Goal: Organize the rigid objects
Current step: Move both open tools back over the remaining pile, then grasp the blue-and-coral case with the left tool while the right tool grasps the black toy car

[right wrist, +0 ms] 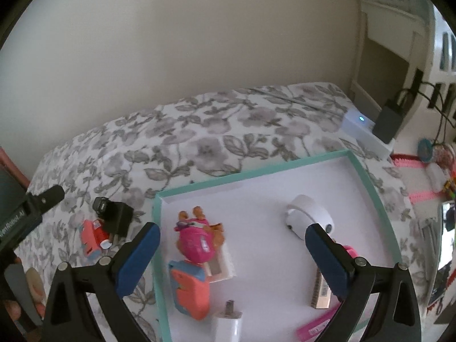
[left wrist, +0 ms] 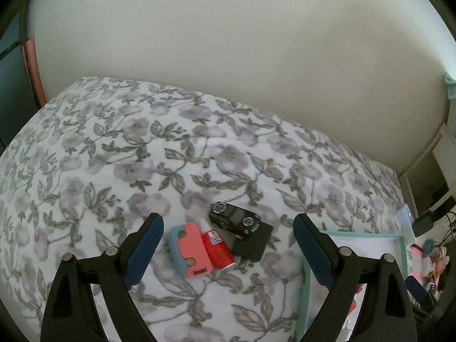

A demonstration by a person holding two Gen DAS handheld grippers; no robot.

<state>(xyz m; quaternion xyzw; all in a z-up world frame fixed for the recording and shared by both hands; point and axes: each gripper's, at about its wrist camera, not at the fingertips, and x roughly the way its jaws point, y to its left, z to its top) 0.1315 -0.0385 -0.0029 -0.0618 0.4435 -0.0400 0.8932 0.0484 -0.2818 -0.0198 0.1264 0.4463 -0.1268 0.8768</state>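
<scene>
Left tongs (left wrist: 228, 242): spread wide and empty, hovering above the bed (left wrist: 142, 148) with nothing between the blue pads (left wrist: 144, 249)
Right tongs (right wrist: 232, 253): likewise spread wide, holding nothing, poised over the teal-rimmed tray (right wrist: 250, 173)
Loose cluster: four things lay bunched on the floral bedcover, left of the tray and outside it: a pink-and-blue eraser-like block (left wrist: 190, 252), a red tube (left wrist: 218, 249), a black toy car (left wrist: 236, 219) and a flat black slab (left wrist: 250, 242)
Touching: the block lay against the tube, the tube's far side met the slab, and the car rested partly on the slab's far edge
Direction from left tongs: the cluster sat straight ahead, in the gap between the two pads and a little beyond their tips
Long axes: block and tube both ran from far-left to near-right, skewed to the line of the tongs; the car lay more nearly crosswise
Nearer arm: the left, in my judgement; from the right wrist view the cluster (right wrist: 98, 235) lay well off to the left, past the tray rim
Already in tray: a pink doll (right wrist: 196, 235), a second pink-and-blue block (right wrist: 189, 290), a white rounded gadget (right wrist: 309, 216) and a white plug (right wrist: 229, 323)
Likely need: a small twist of the left wrist so the pads closed across the block's short side
</scene>
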